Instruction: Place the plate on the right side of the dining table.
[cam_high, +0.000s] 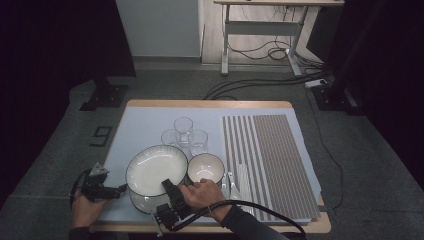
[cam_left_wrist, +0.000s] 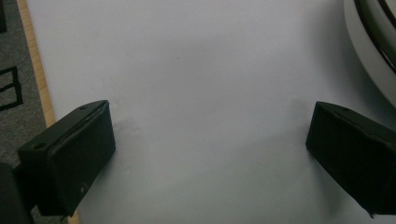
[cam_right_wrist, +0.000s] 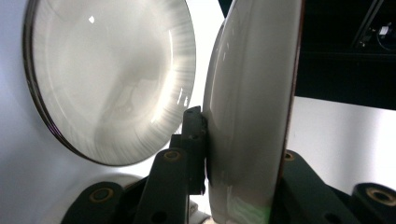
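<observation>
Covering most of the desk (cam_high: 150, 122) was a pale sheet, and a striped mat (cam_high: 270, 160) lay along its right side. Next in size came the plates: a large white plate (cam_high: 150, 170) with a dark rim was lifted at a tilt near the front edge, above a second plate (cam_high: 142, 202) of the same kind that lay flat beneath it. A white bowl (cam_high: 205, 167) stood just beside them to the right, touching or nearly touching the raised plate's rim. Three clear glasses (cam_high: 184, 134) were grouped behind the plates, near the middle of the desk. The right tool (cam_high: 170, 192) pinched the near edge of the raised plate, one pad pressed against each face; in the right gripper view the plate's rim (cam_right_wrist: 252, 116) ran straight up between the jaws. The left tool (cam_high: 107, 189) hung low over the bare sheet at the front left corner, just beside the plates, with its jaws spread wide and nothing between them.
</observation>
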